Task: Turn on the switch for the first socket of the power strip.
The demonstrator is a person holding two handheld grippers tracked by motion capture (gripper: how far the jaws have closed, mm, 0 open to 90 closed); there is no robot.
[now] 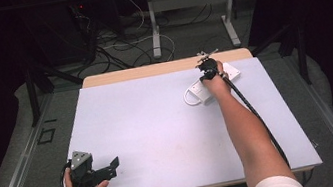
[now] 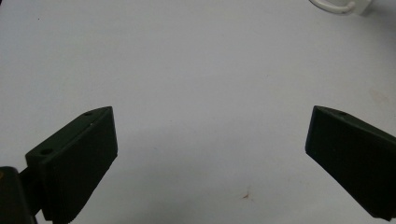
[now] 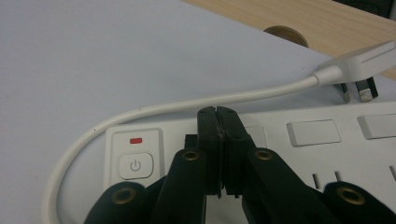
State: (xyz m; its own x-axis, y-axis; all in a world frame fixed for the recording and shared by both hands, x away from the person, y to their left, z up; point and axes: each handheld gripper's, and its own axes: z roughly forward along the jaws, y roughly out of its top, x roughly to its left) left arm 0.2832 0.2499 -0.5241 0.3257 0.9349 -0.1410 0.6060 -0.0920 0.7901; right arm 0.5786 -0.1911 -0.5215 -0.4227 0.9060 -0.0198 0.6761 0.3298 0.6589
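A white power strip (image 1: pixel 198 91) lies at the far right of the white mat, its white cable (image 3: pixel 187 105) looping round its near end to a white plug (image 3: pixel 359 63). My right gripper (image 1: pixel 208 69) is over the strip, its jaws pressed together with nothing between them; the tips (image 3: pixel 218 112) are just right of the power button (image 3: pixel 135 165), under a small red light (image 3: pixel 136 140). I cannot tell whether the tips touch the strip. My left gripper (image 1: pixel 110 165) rests at the mat's near left corner, open and empty (image 2: pixel 210 126).
The white mat (image 1: pixel 158 120) covers most of a wooden table (image 1: pixel 150 69), which has a round cable hole (image 3: pixel 285 35) behind the strip. Part of the cable loop (image 2: pixel 334 5) shows at the top right of the left gripper view. Cables and table legs lie on the floor beyond.
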